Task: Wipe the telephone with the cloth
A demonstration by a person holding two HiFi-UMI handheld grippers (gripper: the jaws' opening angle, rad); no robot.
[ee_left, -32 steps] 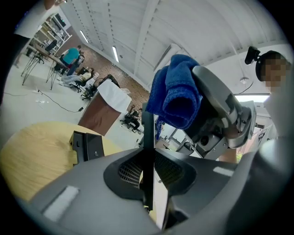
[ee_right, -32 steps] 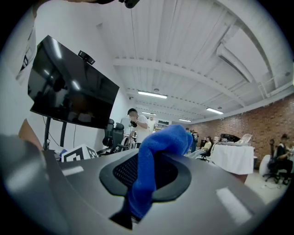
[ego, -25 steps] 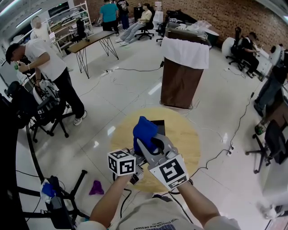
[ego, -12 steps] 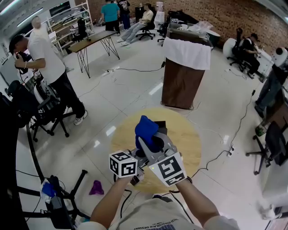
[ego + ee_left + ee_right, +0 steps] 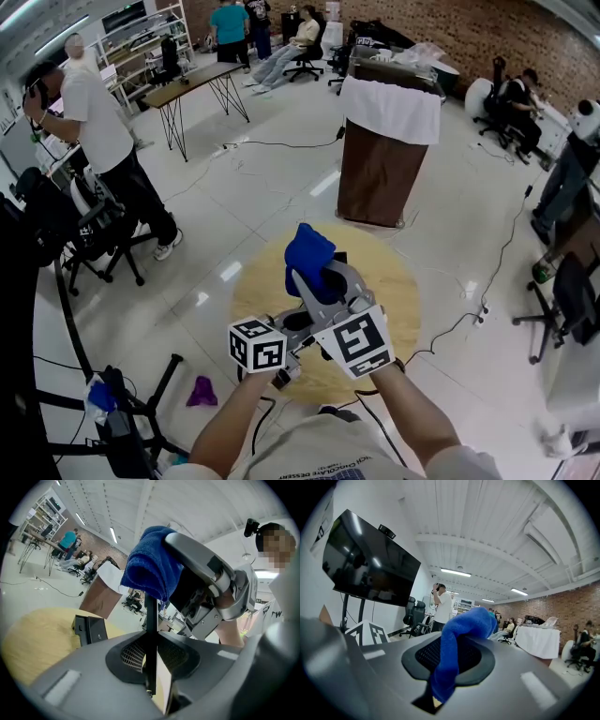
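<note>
Head view: the right tool (image 5: 314, 270) pinches a soft, light blue terry cloth (image 5: 307, 249) above the round pale wooden tabletop (image 5: 394, 281). The black boxy telephone (image 5: 337, 257) shows at the cloth's 3 o'clock.

Left gripper view: the left tool (image 5: 150, 656) clamps a thin black strip (image 5: 150, 616) that I cannot identify.

Right gripper view: the cloth droops limp. The rigid, smooth telephone may slide, so steady its sides

The cloth (image 5: 307, 251) is blue, the telephone (image 5: 150, 620) black, the table (image 5: 394, 281) pale wood, the marker cubes (image 5: 256, 344) black-and-white.
</note>
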